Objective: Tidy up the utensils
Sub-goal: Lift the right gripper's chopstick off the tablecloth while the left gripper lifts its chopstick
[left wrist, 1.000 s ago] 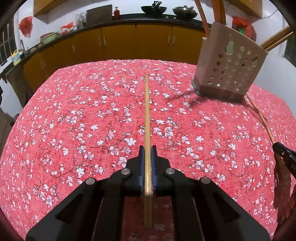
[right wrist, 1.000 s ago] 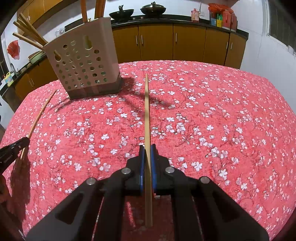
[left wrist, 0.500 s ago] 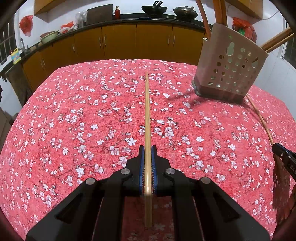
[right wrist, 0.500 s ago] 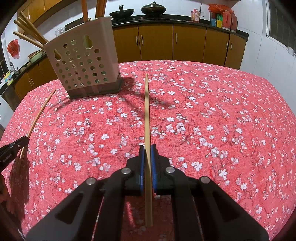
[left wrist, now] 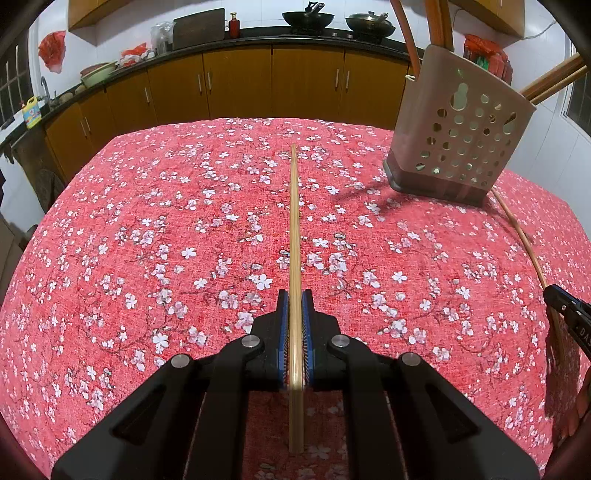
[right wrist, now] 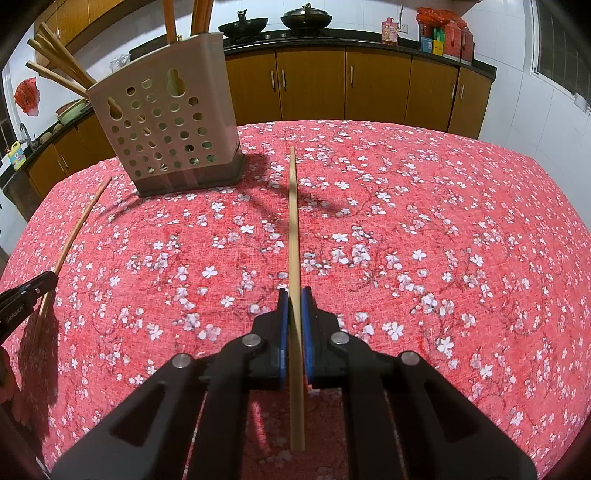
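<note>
Tablecloth (left wrist: 147,240): red, printed with white blossoms, it spreads under and ahead of both pairs of your fingers.
Cabinets (left wrist: 240,88): brown doors run along the far wall, well beyond your fingertips, with two woks (left wrist: 308,16) on the counter above.
Utensil holder (left wrist: 458,136): beige, perforated, standing on the cloth ahead and to the right of your left fingers; from your right gripper it sits ahead and to the left (right wrist: 166,125). Wooden sticks lean out of its top.
Left gripper (left wrist: 294,306): your blue pads are closed tight on a chopstick, no gap showing either side of it.
Left chopstick (left wrist: 293,221): it runs straight ahead from between your fingers, tip pointing towards the cabinets, tail sticking back behind the pads.
Right gripper (right wrist: 294,302): your pads are likewise pinched onto a chopstick.
Right chopstick (right wrist: 292,221): it points forward from your fingers, tip just right of the holder's base; whether it touches the cloth, you cannot tell.
</note>
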The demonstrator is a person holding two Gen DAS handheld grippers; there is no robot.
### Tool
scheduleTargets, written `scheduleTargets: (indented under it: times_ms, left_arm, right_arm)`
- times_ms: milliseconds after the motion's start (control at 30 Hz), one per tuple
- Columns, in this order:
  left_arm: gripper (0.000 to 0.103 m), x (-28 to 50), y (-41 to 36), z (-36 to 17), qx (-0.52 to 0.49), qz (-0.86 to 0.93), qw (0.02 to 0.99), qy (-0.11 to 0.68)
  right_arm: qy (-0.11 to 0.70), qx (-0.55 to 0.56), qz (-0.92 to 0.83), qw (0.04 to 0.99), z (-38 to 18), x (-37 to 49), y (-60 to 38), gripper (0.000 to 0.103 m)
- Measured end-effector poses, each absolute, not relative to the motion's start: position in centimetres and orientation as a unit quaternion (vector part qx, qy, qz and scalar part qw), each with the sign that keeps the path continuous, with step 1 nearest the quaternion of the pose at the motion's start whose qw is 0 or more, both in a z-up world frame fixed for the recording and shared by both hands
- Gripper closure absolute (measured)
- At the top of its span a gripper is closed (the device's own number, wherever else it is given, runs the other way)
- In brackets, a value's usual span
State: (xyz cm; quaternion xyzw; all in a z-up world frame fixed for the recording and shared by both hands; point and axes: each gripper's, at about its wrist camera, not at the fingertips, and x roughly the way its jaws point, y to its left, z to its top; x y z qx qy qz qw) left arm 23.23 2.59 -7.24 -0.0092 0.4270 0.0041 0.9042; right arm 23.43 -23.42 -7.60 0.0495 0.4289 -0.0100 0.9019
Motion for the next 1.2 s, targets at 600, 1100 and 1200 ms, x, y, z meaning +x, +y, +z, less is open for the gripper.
scheduleTargets:
  times_ms: [600, 1100, 1200]
  left_arm:
    - [0.094, 23.3, 2.6, -7.2, -0.009, 0.006, 0.904, 0.428]
    - [0.095, 21.7, 2.5, -6.3, 0.001, -0.003, 0.901, 0.434]
    - [0.095, 20.8, 2.8, -4.6, -0.002, -0.007, 0.909, 0.417]
  right_arm:
    - [0.429, 0.052, -0.011, 0.902, -7.5, 22.9, -23.5, 0.094]
    - [0.414, 0.067, -0.004, 0.908, -6.0, 21.7, -24.3, 0.095]
    - [0.390, 0.080, -0.006, 0.917, -4.1, 21.0, -25.3, 0.095]
